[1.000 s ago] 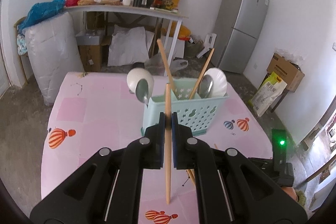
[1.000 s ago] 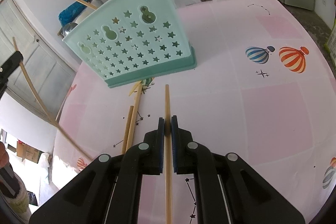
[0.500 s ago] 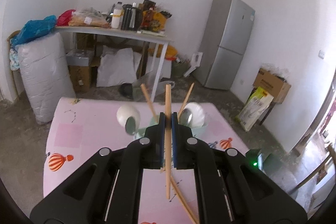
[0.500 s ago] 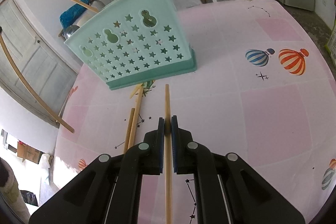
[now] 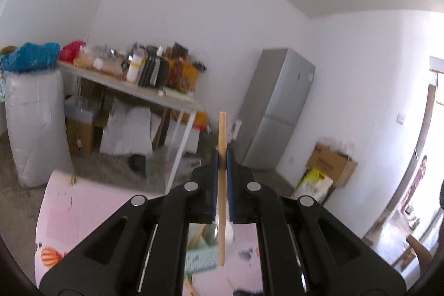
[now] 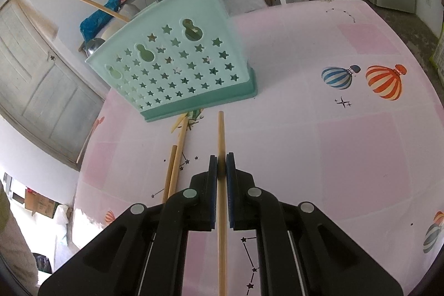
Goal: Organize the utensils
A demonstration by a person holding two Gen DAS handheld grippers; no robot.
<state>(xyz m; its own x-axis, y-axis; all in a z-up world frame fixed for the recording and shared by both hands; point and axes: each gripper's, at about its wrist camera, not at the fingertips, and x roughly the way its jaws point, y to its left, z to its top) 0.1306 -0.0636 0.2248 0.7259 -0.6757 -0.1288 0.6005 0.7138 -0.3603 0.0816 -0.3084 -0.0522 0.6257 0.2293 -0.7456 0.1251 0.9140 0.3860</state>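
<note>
My left gripper (image 5: 221,157) is shut on a wooden chopstick (image 5: 222,135), held upright high above the pink table (image 5: 83,207). The mint utensil basket (image 5: 199,260) shows blurred far below, between the fingers. My right gripper (image 6: 221,165) is shut on another wooden chopstick (image 6: 221,135), low over the table (image 6: 333,157), its tip pointing at the mint star-holed basket (image 6: 177,68). The basket holds chopsticks and spoons. Two loose chopsticks (image 6: 174,165) lie on the table just left of my right gripper.
A cluttered side table (image 5: 133,85), a grey fridge (image 5: 277,107), a white sack (image 5: 33,124) and cardboard boxes (image 5: 333,165) stand beyond the table. A door (image 6: 41,85) is at the left in the right wrist view.
My left gripper has risen and tilted up with its chopstick, so the basket has dropped to the bottom of its view. My right gripper has barely moved.
</note>
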